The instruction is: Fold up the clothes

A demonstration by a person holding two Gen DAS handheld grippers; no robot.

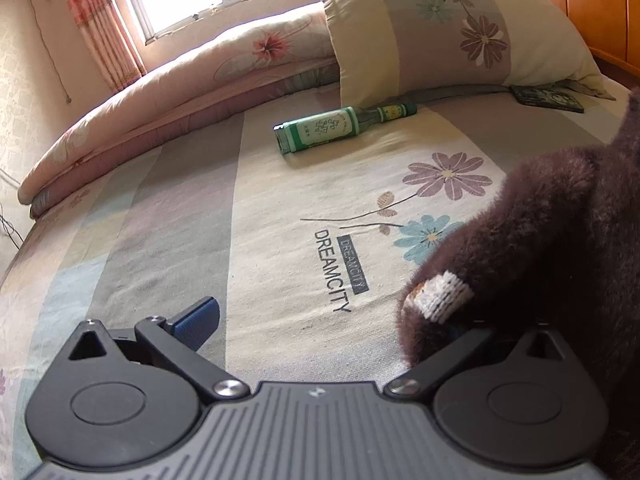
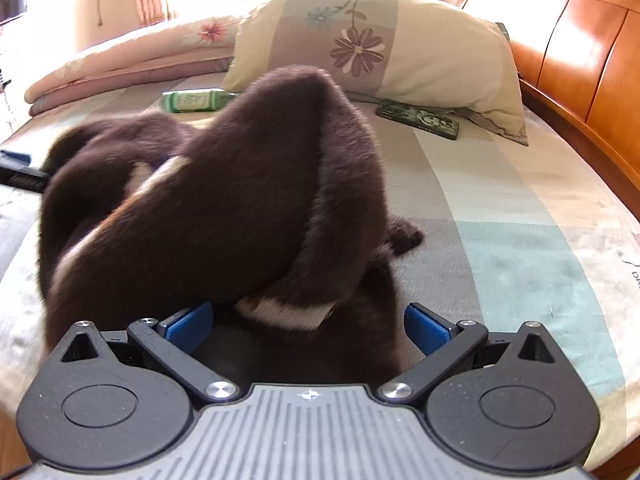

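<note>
The fuzzy brown sweater (image 2: 224, 200) lies bunched on the bed (image 1: 160, 220), nearer than the pillow (image 1: 440, 28). Left gripper (image 1: 320, 320): spread wide, sweater draping one finger. Right gripper (image 2: 308, 324): jaws apart, straddling sweater fabric.

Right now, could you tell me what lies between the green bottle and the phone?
The pillow's lower edge and bare sheet; in the right wrist view, the brown sweater's raised fold too.

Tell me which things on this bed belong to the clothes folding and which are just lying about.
For the job:
brown fuzzy garment
left tongs
right tongs

Just lying about:
green bottle
pillow
pink quilt
dark patterned case beside the pillow
</note>
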